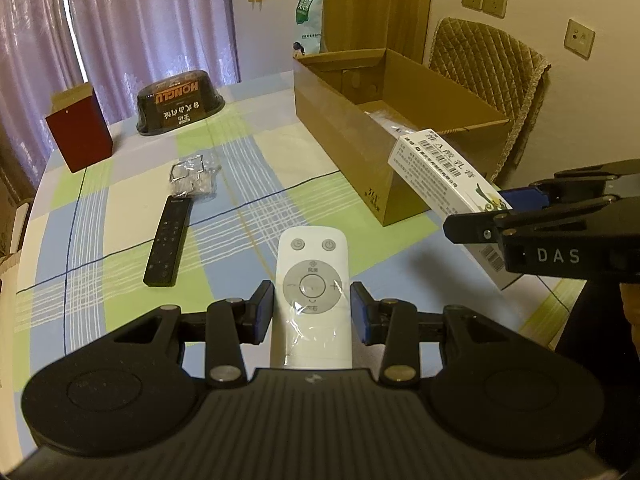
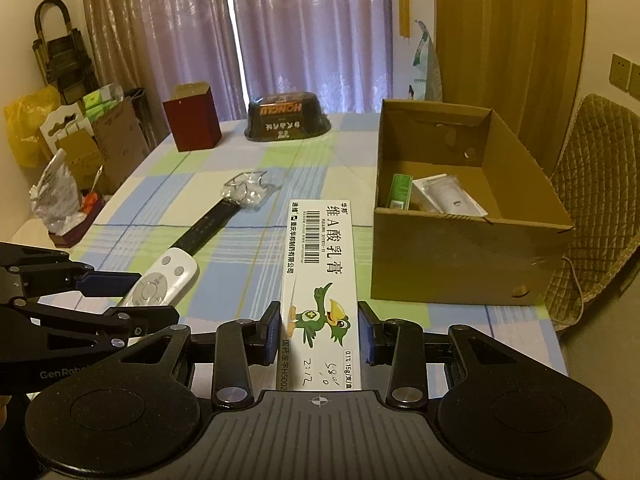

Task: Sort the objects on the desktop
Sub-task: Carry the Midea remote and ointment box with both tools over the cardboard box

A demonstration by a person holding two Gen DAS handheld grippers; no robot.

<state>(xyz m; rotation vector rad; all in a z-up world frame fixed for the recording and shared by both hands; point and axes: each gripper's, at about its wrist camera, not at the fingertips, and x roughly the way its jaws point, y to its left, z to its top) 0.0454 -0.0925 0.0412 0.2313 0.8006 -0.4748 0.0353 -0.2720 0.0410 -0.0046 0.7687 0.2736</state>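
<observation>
Purple curtains (image 2: 308,36) hang behind a table (image 1: 120,208) covered in a blue, green and white checked cloth. On its right side stands an open cardboard box (image 2: 452,256) holding a green carton (image 2: 400,190) and a clear-wrapped white item (image 2: 448,198). At the far edge sit a dark red box (image 1: 80,128) and a black lidded bowl (image 1: 180,106) with orange lettering. Nearer the middle, a black remote (image 1: 168,246) lies flat with crumpled clear plastic (image 1: 194,178) at its far end. The left gripper (image 1: 312,312) has its blue-padded fingers (image 1: 262,312) set on either side of a white remote (image 1: 312,296), the pads right at its edges; whether they press it or the remote rests on the cloth cannot be told. The right gripper (image 2: 319,332) holds a white ointment box (image 2: 320,292), printed with a barcode and a green cartoon bird, between its fingers; in the left view that box is raised above the table, just in front of the cardboard box's near corner. A quilted chair (image 1: 492,64) stands behind the cardboard box.
</observation>
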